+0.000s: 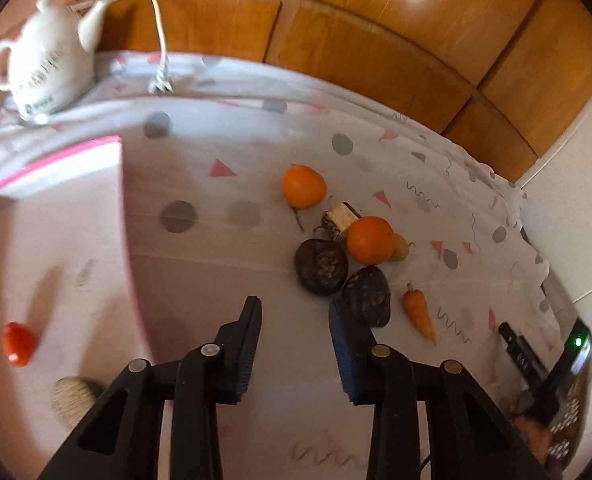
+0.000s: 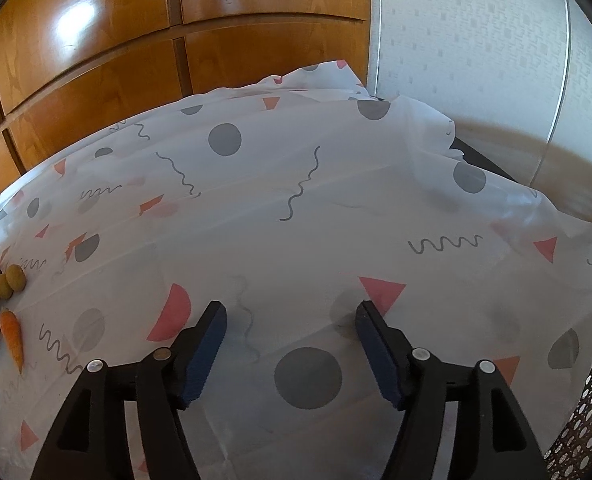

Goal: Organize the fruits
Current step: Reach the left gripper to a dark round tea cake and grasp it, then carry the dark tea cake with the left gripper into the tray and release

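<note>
Here, the left gripper point(image 1: 295, 312) is held with its jaws spread apart and nothing between them, above the patterned tablecloth point(image 1: 224, 264). Just beyond its right finger a cluster of produce is seen: two dark round vegetables, one point(image 1: 321, 265) directly ahead of the gripper and the other point(image 1: 367, 296) touching it on the right. A carrot point(image 1: 419, 312) is laid just to the right of that second dark vegetable, its tip pointed toward the camera. An orange point(image 1: 370, 240) is pressed against the far side of the dark vegetables, with a small yellowish fruit point(image 1: 400, 247) tucked behind it. A second orange point(image 1: 303, 186) is set apart, farther from the gripper. To the left of the gripper, a pale tray with a pink rim point(image 1: 56, 160) is seen, blurred; a small red fruit point(image 1: 18, 343) and a round woven object point(image 1: 74, 399) are found inside it. A white teapot point(image 1: 44, 68) stands at the far left corner beyond the tray.

The right gripper point(image 2: 290, 316) is likewise released, with only bare cloth between its fingers. Far to its left, at the frame's edge, the carrot point(image 2: 12, 338) and two small yellowish fruits point(image 2: 10, 281) are visible.
</note>
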The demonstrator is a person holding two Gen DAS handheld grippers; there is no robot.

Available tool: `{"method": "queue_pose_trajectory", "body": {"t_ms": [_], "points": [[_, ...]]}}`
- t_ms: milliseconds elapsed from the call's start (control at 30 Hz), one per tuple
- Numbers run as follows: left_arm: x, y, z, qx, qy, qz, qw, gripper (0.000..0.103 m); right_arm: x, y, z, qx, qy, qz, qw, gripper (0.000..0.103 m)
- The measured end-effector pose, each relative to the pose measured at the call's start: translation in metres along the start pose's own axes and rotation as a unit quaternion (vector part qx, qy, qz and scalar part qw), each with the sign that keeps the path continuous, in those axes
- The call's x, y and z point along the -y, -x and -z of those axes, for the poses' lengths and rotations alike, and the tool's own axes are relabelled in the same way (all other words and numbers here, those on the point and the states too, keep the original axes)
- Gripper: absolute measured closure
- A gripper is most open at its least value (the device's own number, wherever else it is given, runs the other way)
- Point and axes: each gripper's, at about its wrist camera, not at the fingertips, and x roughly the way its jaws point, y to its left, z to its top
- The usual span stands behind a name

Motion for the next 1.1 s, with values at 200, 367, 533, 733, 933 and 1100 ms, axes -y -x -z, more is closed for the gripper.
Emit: {"method": "queue_pose_trajectory", "body": {"t_ms": [200,367,533,733,933,1100], "points": [[0.002,-0.035,-0.015,-0.025,0.022,0.004,0.9994,0.067,-0.001,-0.001,0.001,0.001,0.002,-0.004,1.000,0.030],[0.005,-0.054,-0.019,-0.029,0.029,0.016,0.9990,0.058,-0.002,-0.002,0.001,0.003,0.004,-0.004,1.000,0.028],[0.012,-0.065,-0.023,-0.025,0.025,0.015,0.9993,0.057,-0.003,-0.002,0.002,0.005,0.006,-0.002,1.000,0.027],[0.023,-0.068,-0.021,-0.018,-0.008,0.013,0.9997,0.064,-0.004,-0.003,0.002,0.005,0.007,-0.002,1.000,0.026],[0.016,-0.028,-0.018,0.024,-0.022,0.007,0.9995,0.066,-0.004,-0.002,0.002,0.006,0.007,-0.002,1.000,0.026],[-0.014,0.018,-0.023,0.068,-0.011,-0.016,0.9975,0.066,-0.004,-0.002,0.002,0.006,0.007,-0.002,1.000,0.026]]}}
